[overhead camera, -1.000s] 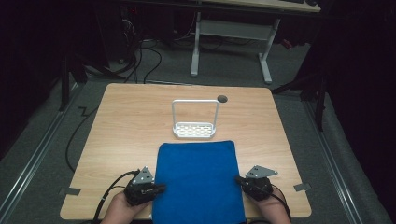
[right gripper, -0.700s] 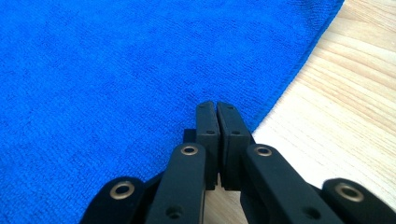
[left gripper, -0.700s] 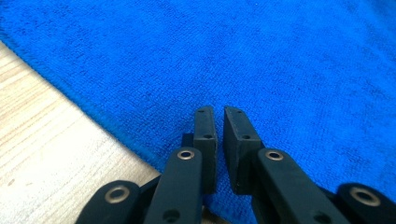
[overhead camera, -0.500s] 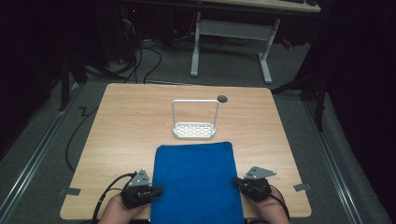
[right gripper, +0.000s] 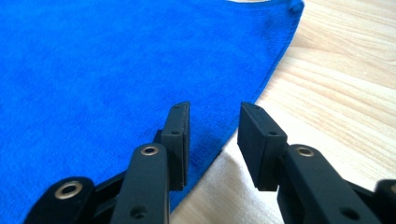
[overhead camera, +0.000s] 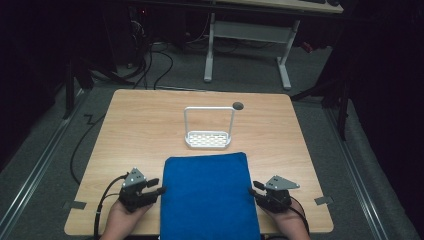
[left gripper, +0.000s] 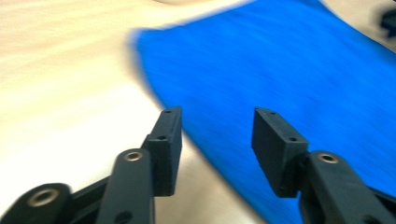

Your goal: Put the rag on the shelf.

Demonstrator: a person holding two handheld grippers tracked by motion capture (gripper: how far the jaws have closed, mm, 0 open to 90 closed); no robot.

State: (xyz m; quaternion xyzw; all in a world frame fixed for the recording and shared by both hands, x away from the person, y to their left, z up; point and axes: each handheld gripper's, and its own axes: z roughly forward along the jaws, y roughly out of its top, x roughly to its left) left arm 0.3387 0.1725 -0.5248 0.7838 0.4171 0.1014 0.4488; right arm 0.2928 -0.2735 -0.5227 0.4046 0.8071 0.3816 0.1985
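Closing in on the towel (overhead camera: 209,196), I have brought my left gripper (left gripper: 215,135) and right gripper (right gripper: 212,135), jaws apart, to its side edges near the desk's (overhead camera: 145,125) front edge, ready to pinch.

A light wooden table (overhead camera: 140,130) with rounded corners stands on a grey floor. A blue towel (overhead camera: 207,195) lies flat on its near half, reaching to the near edge. Just beyond the towel's far edge sits a small white rack (overhead camera: 208,129) with a perforated base and an upright frame. A dark round hole (overhead camera: 238,105) marks the tabletop near the far edge.
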